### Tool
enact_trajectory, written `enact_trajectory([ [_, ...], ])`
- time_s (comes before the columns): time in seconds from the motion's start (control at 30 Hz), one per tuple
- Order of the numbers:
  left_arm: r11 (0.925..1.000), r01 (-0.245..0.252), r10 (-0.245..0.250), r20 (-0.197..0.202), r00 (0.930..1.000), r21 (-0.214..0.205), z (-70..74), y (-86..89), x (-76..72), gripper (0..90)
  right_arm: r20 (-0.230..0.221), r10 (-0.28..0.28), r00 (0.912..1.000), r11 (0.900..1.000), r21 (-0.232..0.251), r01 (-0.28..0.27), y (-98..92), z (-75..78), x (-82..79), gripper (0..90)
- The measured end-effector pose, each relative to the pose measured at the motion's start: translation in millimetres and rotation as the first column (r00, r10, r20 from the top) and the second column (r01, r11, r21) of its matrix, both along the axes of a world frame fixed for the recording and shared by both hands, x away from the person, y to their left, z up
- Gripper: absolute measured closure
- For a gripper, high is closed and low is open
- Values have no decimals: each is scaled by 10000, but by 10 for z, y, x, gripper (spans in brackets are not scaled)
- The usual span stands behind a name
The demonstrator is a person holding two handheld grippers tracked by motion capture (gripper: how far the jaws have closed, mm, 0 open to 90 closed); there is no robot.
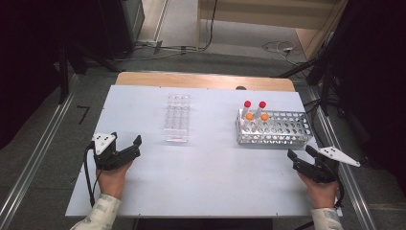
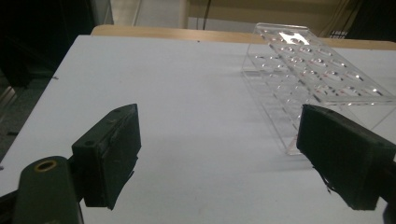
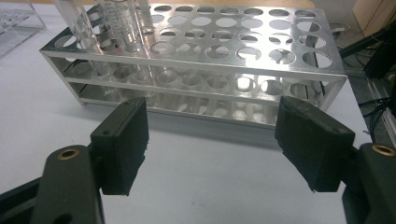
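On the white table (image 1: 201,177), both black two-jaw grippers, left (image 1: 125,140) and right (image 1: 299,151), rest released near the clear plastic rack (image 1: 177,117) and perforated silver metal rack (image 1: 282,128).

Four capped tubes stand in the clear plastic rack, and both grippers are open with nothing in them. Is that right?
Not quite. The four capped tubes, two red-capped and two orange-capped, stand in the metal rack, as the high view shows. The clear plastic rack holds none. The left gripper and right gripper are indeed open with nothing in them.
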State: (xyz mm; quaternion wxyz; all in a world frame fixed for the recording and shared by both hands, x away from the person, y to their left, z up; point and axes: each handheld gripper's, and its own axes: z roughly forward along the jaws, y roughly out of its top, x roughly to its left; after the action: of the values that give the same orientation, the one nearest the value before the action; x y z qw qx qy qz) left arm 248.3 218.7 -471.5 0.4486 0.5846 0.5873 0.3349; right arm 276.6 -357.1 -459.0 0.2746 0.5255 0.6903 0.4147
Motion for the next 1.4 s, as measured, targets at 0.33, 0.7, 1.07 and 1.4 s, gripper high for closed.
enact_trajectory([
  [0.33,9994,82,-80,-48,10000,342,-3,-37,12,144,-189,295,9994,9990,338,-289,42,-1,37,248],
  [0.7,9983,63,-61,-49,10000,580,-4,-48,12,144,-68,388,9992,9987,338,-386,125,12,78,269],
  [1.07,9978,14,-11,-44,10000,669,-6,-48,25,147,-23,652,9979,9972,374,-651,201,27,135,276],
  [1.4,9966,104,-95,-111,9999,819,-19,-88,36,147,86,803,9967,9957,463,-806,269,50,200,297],
])
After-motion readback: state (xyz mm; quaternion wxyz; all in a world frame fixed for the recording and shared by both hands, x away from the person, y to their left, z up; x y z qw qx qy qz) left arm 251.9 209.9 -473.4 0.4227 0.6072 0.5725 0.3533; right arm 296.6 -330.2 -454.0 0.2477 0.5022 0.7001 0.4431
